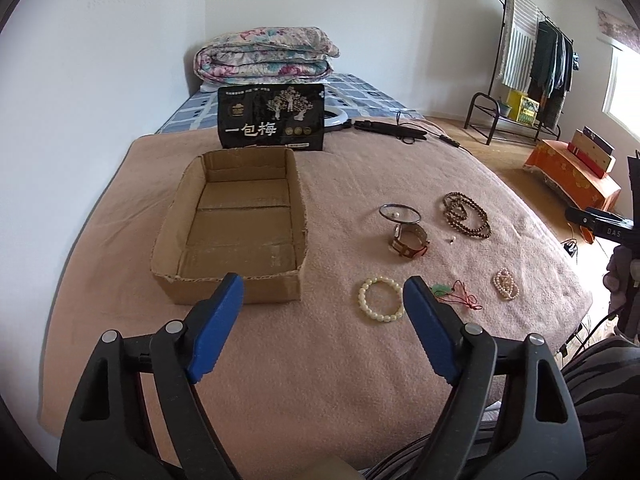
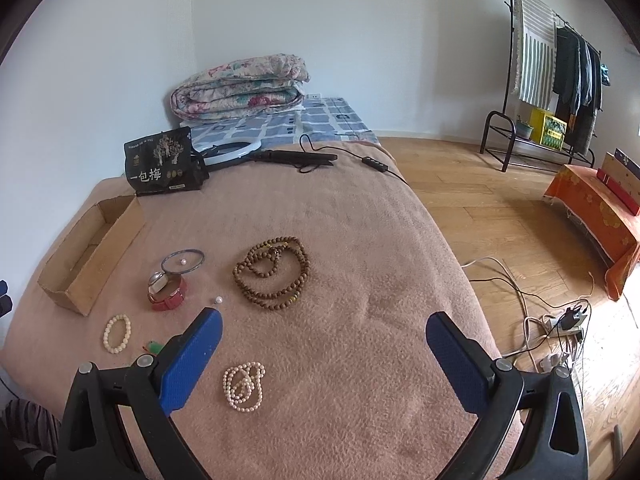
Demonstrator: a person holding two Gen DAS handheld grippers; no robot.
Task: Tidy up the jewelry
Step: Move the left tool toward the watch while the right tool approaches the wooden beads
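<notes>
An empty cardboard tray sits on the pink blanket. Jewelry lies to its right: a cream bead bracelet, a green pendant on red cord, a watch with red strap, a thin bangle with a pearl, a brown bead necklace, a pearl strand and a loose pearl stud. My left gripper is open and empty above the blanket, near the tray's front. My right gripper is open and empty above the pearl strand.
A black snack bag stands behind the tray. A ring light and a black stand with cable lie further back, by a folded floral quilt. The bed edge drops to wood floor with cables on the right.
</notes>
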